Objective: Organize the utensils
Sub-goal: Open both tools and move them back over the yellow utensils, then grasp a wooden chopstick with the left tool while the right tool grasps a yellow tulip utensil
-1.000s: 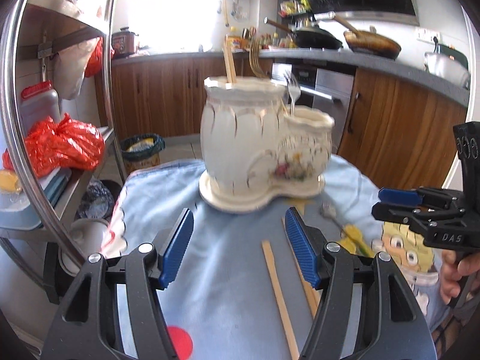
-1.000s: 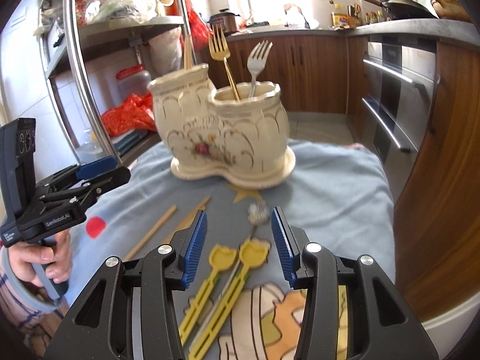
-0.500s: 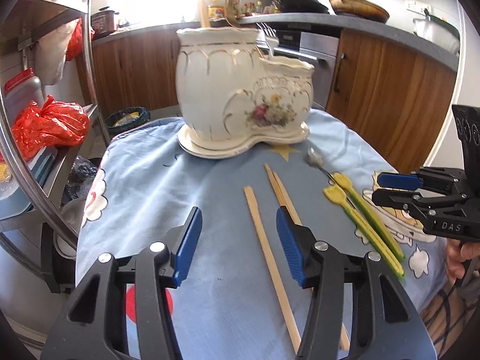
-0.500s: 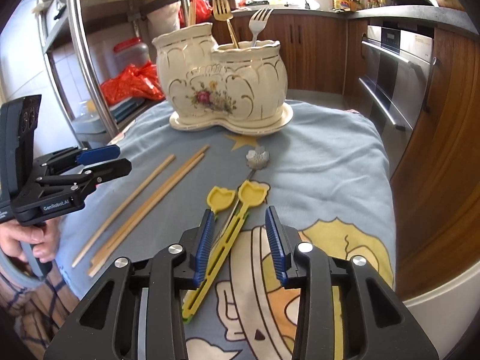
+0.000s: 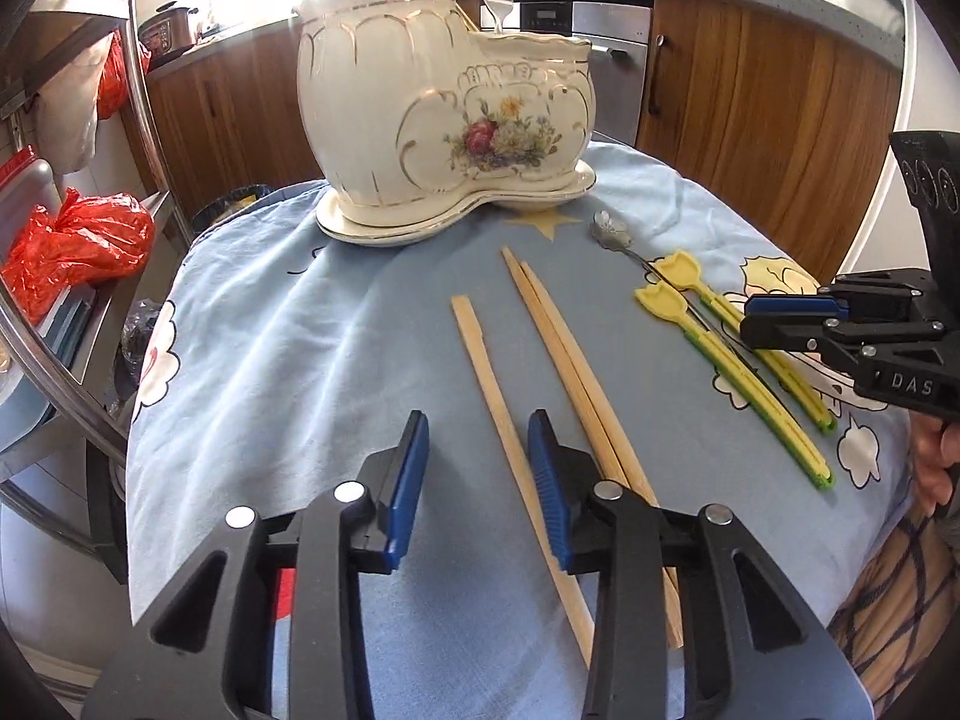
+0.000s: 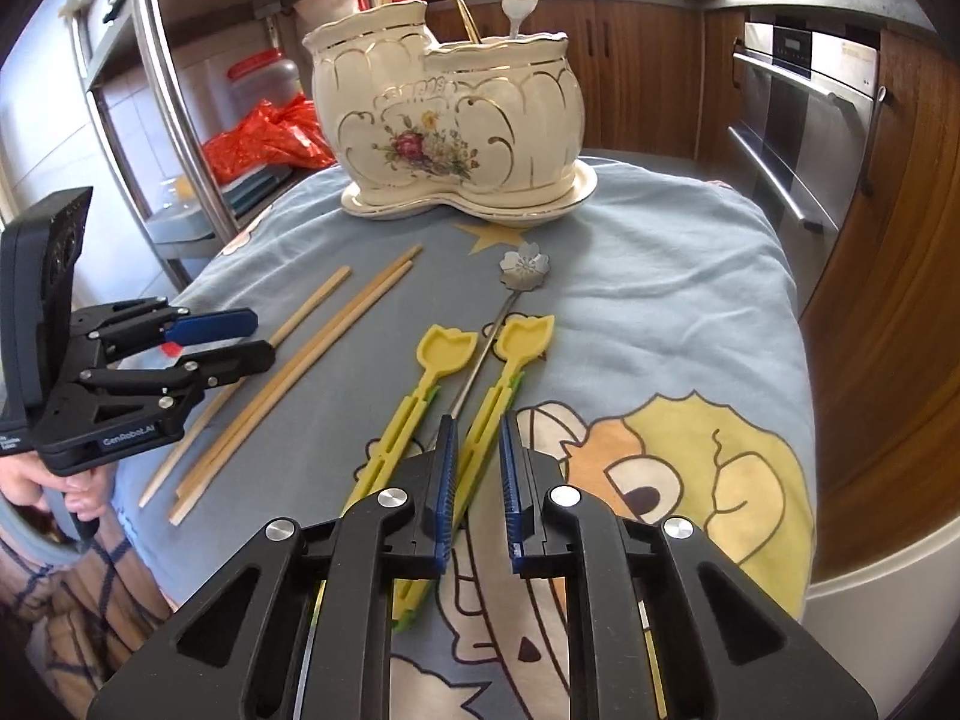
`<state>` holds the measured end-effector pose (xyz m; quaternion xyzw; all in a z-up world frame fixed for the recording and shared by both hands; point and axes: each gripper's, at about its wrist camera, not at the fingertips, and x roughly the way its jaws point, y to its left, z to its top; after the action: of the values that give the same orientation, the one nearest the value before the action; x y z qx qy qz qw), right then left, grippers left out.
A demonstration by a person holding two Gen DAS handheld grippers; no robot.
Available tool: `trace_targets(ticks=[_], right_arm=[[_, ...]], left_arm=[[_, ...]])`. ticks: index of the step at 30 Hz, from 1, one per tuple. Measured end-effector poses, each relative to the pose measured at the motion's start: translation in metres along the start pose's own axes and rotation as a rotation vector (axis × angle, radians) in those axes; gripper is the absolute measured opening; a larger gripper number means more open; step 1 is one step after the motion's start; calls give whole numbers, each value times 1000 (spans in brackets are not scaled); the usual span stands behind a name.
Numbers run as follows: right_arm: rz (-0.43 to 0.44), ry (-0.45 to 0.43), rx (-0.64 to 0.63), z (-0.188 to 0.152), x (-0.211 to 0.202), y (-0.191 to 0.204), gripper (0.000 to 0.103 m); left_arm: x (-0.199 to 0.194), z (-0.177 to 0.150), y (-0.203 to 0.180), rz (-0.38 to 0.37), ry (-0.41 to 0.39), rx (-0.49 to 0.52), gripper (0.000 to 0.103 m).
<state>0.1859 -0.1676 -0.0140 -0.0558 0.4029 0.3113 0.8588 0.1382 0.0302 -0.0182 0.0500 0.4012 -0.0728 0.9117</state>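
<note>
A cream ceramic utensil holder with a flower print stands at the far side of the blue cloth; it also shows in the right wrist view, with two forks in it. Three wooden chopsticks lie on the cloth. My left gripper is open, low over the single chopstick, which runs between its fingers. Two yellow tulip-ended utensils and a flower-headed metal spoon lie to the right. My right gripper is open with a narrow gap, straddling the right yellow utensil's handle.
A steel rack with red bags stands at the left of the table. Wooden cabinets and an oven lie beyond on the right. The cloth-covered table drops off close at right and front.
Both grippers have drawn back from the holder and dropped toward the cloth. The left now straddles a chopstick; the right has narrowed its jaws around a yellow utensil.
</note>
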Motion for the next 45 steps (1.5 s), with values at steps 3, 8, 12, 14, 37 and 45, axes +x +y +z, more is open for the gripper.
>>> trace_targets(ticks=[3,8,12,14,37,45], right_arm=[[-5,10,-3,0,-2,-4,15],[-19,43,-26,4,-1,-8,15],[-63,79,-56,12,1,-17,15],[-69,102,-67,15,2,-21,15],[-108,550,-296,67,46,-20,23],[-98,494,-263,66,47,-22,10]], left_arm=[[1,1,2,7,10,5,24],[3,6,10,21,49,27,20],[4,11,17,36,78,59,20],[5,13,23,30,96,70,20],[38,58,23,-79,498,304,20],[40,61,21,-86,494,317,18]])
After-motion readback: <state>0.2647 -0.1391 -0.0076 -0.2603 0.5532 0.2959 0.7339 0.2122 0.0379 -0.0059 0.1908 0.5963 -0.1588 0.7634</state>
